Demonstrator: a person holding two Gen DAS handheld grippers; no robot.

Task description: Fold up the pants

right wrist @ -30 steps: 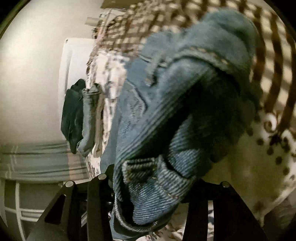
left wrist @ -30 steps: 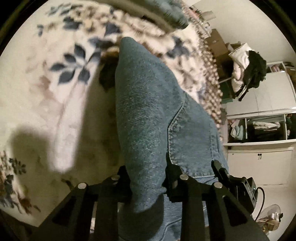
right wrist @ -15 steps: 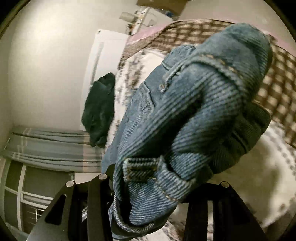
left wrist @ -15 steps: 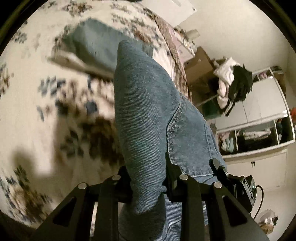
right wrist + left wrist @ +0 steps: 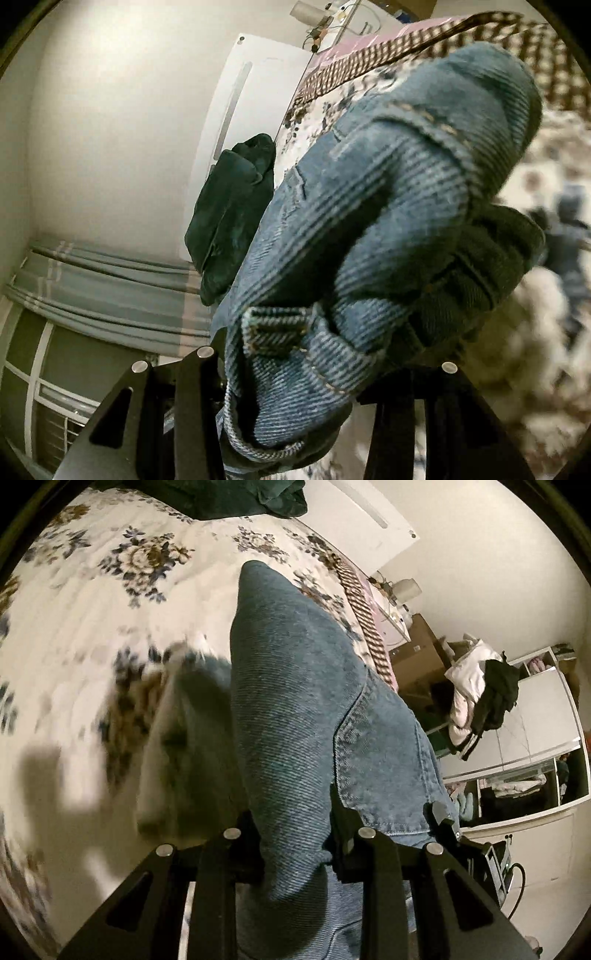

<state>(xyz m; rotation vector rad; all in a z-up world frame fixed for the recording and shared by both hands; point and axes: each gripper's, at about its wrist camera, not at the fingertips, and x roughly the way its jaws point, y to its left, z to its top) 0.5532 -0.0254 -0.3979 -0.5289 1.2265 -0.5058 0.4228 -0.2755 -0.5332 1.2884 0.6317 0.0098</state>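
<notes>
- Left gripper (image 5: pixel 291 834): clamped on a fold of the blue jeans (image 5: pixel 295 709). Denim fills the gap between the fingers, runs from 6 o'clock up to a rounded peak near 12 in the left wrist view.
- Back pocket (image 5: pixel 384 768) with stitched edge sits at about 3–4 o'clock of the fold, just above the right-hand finger.
- Jeans are lifted off the floral bedspread (image 5: pixel 110 602); the bedspread fills the 9–12 o'clock sector. Shadow of the fabric falls on it at 8–9 o'clock. Patch around 8 o'clock is motion-blurred, can't resolve detail.
- Dark green garment (image 5: pixel 258 498) lies at the far edge of the bed, 12 o'clock.
- Right side of the left view, 2–4 o'clock: white wardrobe (image 5: pixel 543 716) with clothes piled in front, brown boxes (image 5: pixel 421 657) beside it.
- Right gripper (image 5: pixel 291 373): closed on the jeans' waistband (image 5: pixel 325 380); belt loop (image 5: pixel 275 328) visible just above the fingers at 6 o'clock. Bunched denim (image 5: pixel 406 206) bulges from centre up to 1 o'clock and covers most of the right-hand finger.
- Right wrist view: same dark green garment (image 5: pixel 236 206) at 9–10 o'clock, hanging over the bed edge against a white wall. Checked brown fabric (image 5: pixel 369 55) along the bed at 12–1 o'clock. Grey-green striped curtain (image 5: pixel 103 288) at 8 o'clock.
- Bedspread at 3–5 o'clock in the right view is blurred.
</notes>
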